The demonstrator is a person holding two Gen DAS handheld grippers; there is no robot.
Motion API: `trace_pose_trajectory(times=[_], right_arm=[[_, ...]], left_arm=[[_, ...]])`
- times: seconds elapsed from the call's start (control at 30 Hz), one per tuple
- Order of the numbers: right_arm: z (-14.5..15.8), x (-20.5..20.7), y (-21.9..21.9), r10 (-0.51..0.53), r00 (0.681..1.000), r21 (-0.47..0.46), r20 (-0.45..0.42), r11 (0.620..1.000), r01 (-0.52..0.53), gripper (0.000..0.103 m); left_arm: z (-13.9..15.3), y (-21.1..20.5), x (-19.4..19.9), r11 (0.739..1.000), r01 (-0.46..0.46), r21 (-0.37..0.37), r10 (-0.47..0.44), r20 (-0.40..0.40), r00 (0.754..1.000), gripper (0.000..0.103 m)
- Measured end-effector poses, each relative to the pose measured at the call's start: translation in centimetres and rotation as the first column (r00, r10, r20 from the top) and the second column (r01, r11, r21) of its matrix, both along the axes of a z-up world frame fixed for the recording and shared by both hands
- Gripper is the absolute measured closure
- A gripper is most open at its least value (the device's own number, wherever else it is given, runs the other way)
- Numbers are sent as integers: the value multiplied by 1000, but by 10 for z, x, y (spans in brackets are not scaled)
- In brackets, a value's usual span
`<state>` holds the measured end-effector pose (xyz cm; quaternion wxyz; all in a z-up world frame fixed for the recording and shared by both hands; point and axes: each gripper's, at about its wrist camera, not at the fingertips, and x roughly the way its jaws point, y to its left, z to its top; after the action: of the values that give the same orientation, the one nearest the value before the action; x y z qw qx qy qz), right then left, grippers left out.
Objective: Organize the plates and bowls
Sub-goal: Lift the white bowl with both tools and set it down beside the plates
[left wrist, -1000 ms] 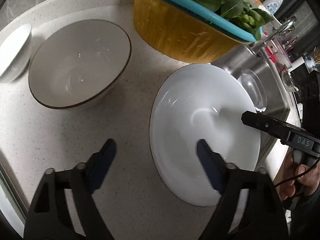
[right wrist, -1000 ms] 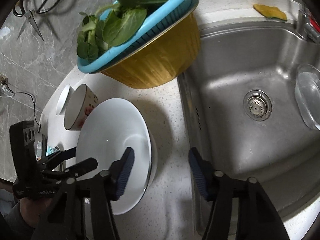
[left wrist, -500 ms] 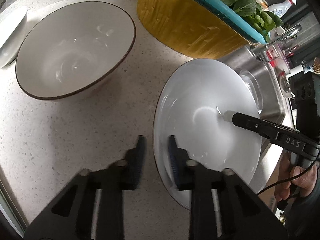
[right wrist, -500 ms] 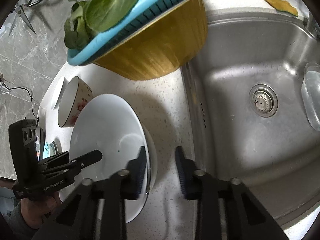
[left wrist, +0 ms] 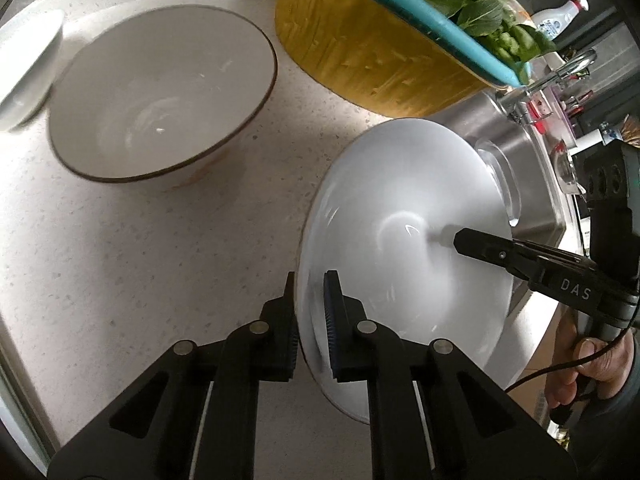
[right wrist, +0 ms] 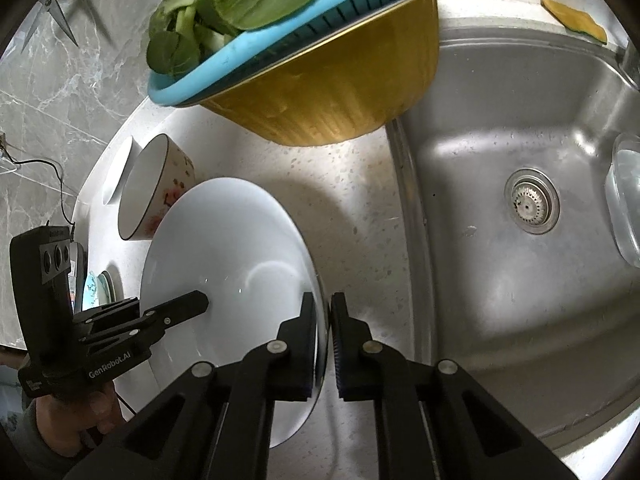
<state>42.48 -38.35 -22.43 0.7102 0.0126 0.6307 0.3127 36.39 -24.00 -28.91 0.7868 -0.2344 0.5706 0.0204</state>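
From the left wrist camera, the left gripper [left wrist: 310,312] has just been closing, and its two fingers now pinch the near left rim of the white plate [left wrist: 400,216], one pad outside the rim and one inside. The plate sits on the speckled countertop [left wrist: 140,260] close to the edge that meets the steel sink [left wrist: 532,168]. Across the plate the right gripper [left wrist: 460,238] reaches in from the sink side, its tip over the plate's middle; the hand [left wrist: 592,364] holding it shows at the lower right. Further back on the countertop stands a brown-rimmed bowl [left wrist: 160,92], well apart from the plate, with a small white bowl [left wrist: 28,68] just beside it towards the far left corner. Behind them a gold basin [left wrist: 372,52] carries a blue colander [left wrist: 420,20] full of leafy greens [left wrist: 480,4].

From the right wrist camera, the right gripper [right wrist: 329,336] has likewise just been closing and now clamps the plate's [right wrist: 224,252] rim on the side nearest the sink [right wrist: 500,140], the thin edge caught between its pads. The left gripper [right wrist: 200,304] comes in from the opposite side, held by a hand [right wrist: 92,408] at the lower left. The brown-rimmed bowl [right wrist: 156,188], with a flower pattern on its outside, stands just behind the plate. The gold basin [right wrist: 332,92] sits at the back of the countertop [right wrist: 352,208] beside the sink. A clear glass dish [right wrist: 624,208] lies inside the sink at its right wall.
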Motion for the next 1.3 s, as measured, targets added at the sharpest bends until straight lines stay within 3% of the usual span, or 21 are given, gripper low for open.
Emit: trace_pose_trajectory(times=[0.23, 0.57, 0.87, 1.3], right_arm=[[12, -19, 14, 34, 999, 4, 14, 999, -34, 93], [18, -54, 52, 109, 994, 14, -25, 994, -109, 92], [17, -73, 92, 177, 981, -14, -80, 984, -179, 89], [1, -77, 109, 166, 979, -40, -118, 984, -172, 89]], left_arm=[[20, 8, -37, 1000, -1, 23, 1, 3, 1000, 94], [32, 42, -107, 995, -98, -20, 97, -34, 995, 94], [17, 75, -158, 984, -164, -74, 156, -106, 982, 94], [3, 97, -153, 982, -170, -81, 159, -124, 979, 94]])
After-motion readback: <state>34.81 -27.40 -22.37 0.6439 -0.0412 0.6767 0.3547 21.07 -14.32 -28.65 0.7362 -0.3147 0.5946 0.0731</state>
